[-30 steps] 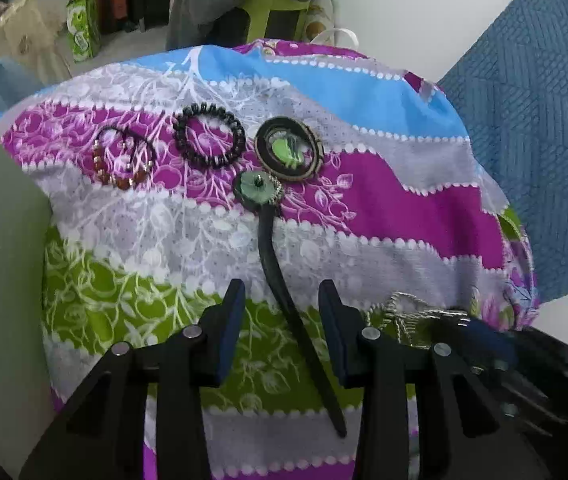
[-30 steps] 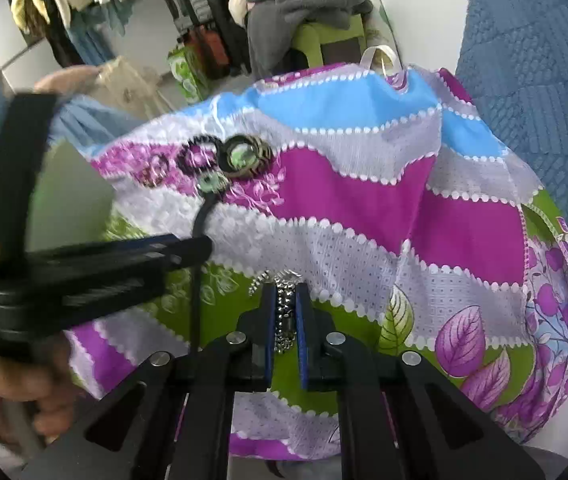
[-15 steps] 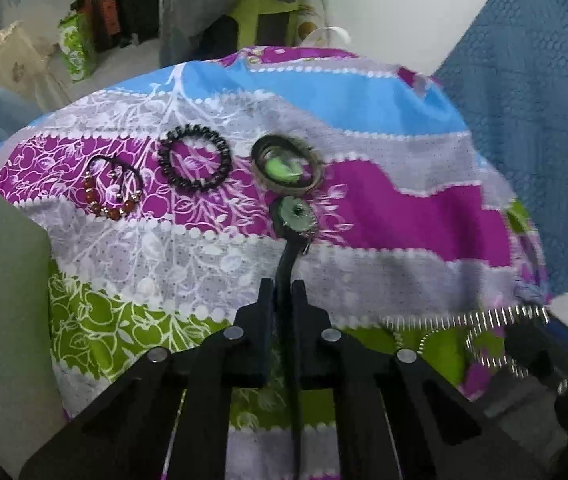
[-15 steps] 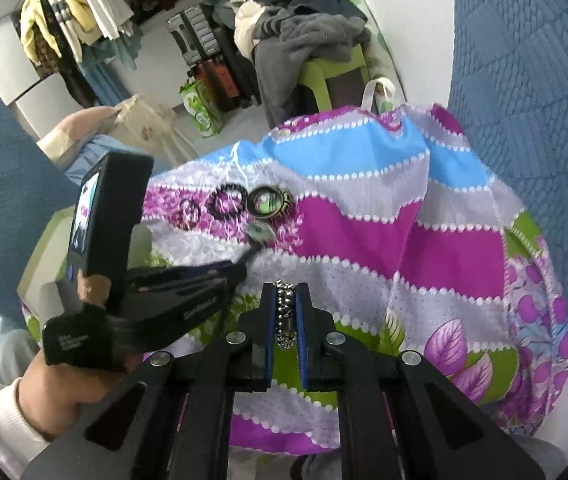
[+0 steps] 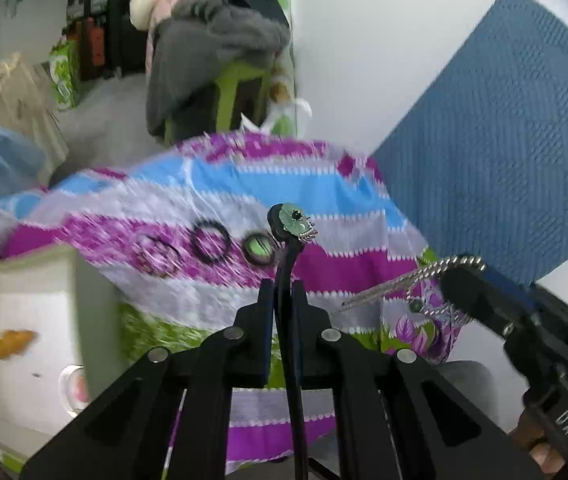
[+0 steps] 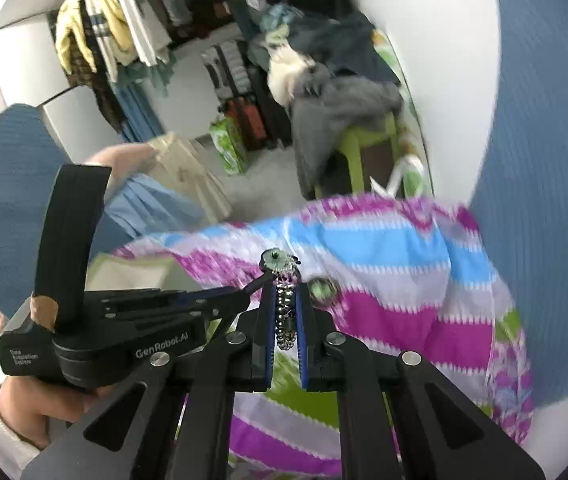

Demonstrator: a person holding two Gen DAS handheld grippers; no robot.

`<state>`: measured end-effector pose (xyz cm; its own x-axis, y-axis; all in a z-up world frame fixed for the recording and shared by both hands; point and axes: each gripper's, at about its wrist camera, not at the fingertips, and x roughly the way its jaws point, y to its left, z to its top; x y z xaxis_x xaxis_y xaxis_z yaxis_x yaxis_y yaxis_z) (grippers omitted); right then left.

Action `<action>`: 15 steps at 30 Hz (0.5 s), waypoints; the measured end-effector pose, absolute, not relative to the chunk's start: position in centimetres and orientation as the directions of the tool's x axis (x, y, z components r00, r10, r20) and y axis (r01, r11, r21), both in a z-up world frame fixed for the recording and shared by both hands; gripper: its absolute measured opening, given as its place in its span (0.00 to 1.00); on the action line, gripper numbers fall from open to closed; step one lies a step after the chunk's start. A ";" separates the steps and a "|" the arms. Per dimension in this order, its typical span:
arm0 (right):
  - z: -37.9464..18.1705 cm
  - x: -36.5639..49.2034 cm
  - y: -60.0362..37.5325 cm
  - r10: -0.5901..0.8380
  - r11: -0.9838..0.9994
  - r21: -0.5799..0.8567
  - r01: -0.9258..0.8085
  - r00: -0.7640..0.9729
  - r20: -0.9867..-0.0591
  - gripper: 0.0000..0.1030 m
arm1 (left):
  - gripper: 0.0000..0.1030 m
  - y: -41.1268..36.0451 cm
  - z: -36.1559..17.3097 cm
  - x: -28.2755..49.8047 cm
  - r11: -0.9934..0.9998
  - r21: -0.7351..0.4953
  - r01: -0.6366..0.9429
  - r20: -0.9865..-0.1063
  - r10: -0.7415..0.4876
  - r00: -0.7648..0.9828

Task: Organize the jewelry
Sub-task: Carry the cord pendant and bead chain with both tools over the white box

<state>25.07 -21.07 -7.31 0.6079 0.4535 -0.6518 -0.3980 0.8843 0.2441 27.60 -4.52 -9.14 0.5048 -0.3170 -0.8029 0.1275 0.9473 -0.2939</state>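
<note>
left gripper [image 5: 282, 292]: clamped on black cord choker with green flower pendant [image 5: 295, 219]; now lifted clear of striped floral cloth [image 5: 355, 256] | right gripper [image 6: 287, 312]: pinching silver chain [image 6: 285, 316]; likewise raised

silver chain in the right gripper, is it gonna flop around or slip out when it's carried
Probably floppy: the silver chain is small loose links, hanging slack from the right gripper in the left wrist view. Slipping seems unlikely, since the jaws are shut on a bunched section. Likely light, so its free end may swing and could snag the left gripper's hair stick.
</note>
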 end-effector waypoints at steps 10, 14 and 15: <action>1.0 24.7 -13.5 0.551 0.819 0.232 -0.525 0.605 -0.575 0.07 | 0.08 4.7 -2.1 26.4 0.961 -0.271 0.062 -0.757 -0.252 0.603; 1.8 24.7 -10.1 0.613 0.774 0.281 -0.567 0.561 -0.556 0.07 | 0.08 8.0 -2.2 25.7 0.968 -0.249 0.018 -0.763 -0.207 0.613; 1.6 24.8 -9.2 0.625 0.764 0.294 -0.574 0.546 -0.559 0.07 | 0.08 8.7 -2.3 25.5 0.969 -0.247 0.007 -0.763 -0.199 0.615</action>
<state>24.82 -9.20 1.63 0.5455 0.6247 -0.5587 -0.5740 0.7643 0.2940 25.55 8.68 -2.34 0.6147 -0.1995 -0.7631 0.0072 0.9689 -0.2475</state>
